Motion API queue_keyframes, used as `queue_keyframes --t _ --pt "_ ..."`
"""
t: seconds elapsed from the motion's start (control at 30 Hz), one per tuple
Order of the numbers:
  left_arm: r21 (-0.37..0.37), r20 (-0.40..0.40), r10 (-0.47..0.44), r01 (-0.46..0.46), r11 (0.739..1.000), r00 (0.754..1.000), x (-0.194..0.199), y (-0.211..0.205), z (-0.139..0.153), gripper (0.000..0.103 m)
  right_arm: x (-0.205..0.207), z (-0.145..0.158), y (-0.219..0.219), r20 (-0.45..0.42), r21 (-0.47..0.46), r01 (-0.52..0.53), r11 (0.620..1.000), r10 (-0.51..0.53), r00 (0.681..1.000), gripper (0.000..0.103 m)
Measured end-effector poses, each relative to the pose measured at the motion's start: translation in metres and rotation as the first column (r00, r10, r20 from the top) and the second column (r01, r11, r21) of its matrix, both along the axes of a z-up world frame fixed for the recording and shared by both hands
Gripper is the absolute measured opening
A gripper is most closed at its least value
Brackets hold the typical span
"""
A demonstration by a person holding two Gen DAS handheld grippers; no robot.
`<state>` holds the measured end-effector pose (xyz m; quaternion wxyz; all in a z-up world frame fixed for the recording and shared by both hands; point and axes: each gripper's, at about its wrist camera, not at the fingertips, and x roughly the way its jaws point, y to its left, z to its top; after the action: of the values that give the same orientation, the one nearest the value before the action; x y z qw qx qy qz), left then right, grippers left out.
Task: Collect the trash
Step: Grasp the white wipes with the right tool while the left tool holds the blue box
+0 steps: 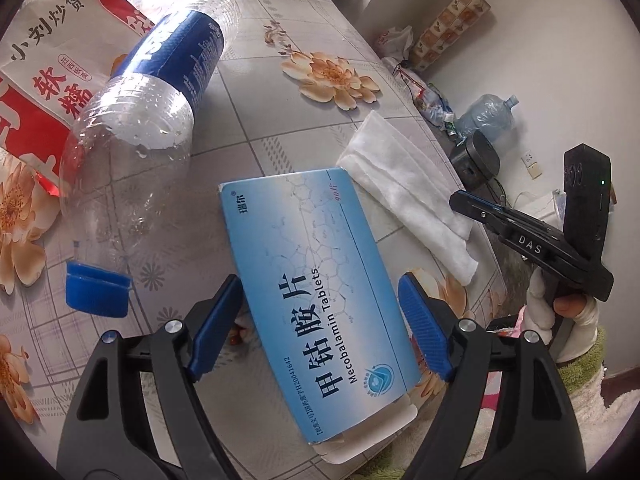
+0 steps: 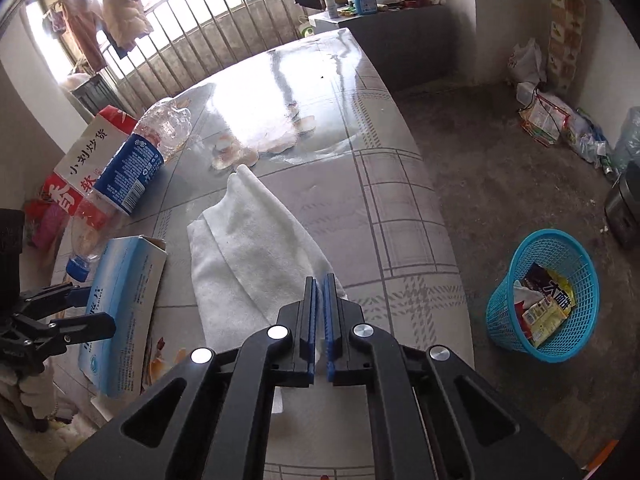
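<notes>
A blue medicine box lies on the table between the spread jaws of the left gripper, pads not pressing it. Beside it the right gripper is pinched onto the near edge of a white tissue. An empty bottle lies nearby; a blue basket stands on the floor.

Black grippers, blue ribbed fingers, silver screws, "DAS" marking.

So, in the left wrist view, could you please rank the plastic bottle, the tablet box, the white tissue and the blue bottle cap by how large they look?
1. plastic bottle and tablet box: alike; the box lies nearer the camera, so unranked.
2. white tissue
3. blue bottle cap
</notes>
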<state>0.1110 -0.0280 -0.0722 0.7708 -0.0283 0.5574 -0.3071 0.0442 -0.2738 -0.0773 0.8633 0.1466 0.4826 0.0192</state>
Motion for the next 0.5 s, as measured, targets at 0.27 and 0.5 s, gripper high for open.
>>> queue_keyframes --t 0.27,0.5 --pt "0.084 0.1 -0.088 0.079 0.993 0.991 -0.011 -0.03 0.0 0.081 -0.059 0.009 -0.005 -0.015 0.043 0.058 0.997 -0.057 0.998 0.011" --pt "0.182 0.193 -0.147 0.112 0.977 0.97 -0.02 -0.043 -0.003 0.081 -0.044 0.019 0.017 0.063 0.013 -0.108 0.994 0.107 0.992 0.068"
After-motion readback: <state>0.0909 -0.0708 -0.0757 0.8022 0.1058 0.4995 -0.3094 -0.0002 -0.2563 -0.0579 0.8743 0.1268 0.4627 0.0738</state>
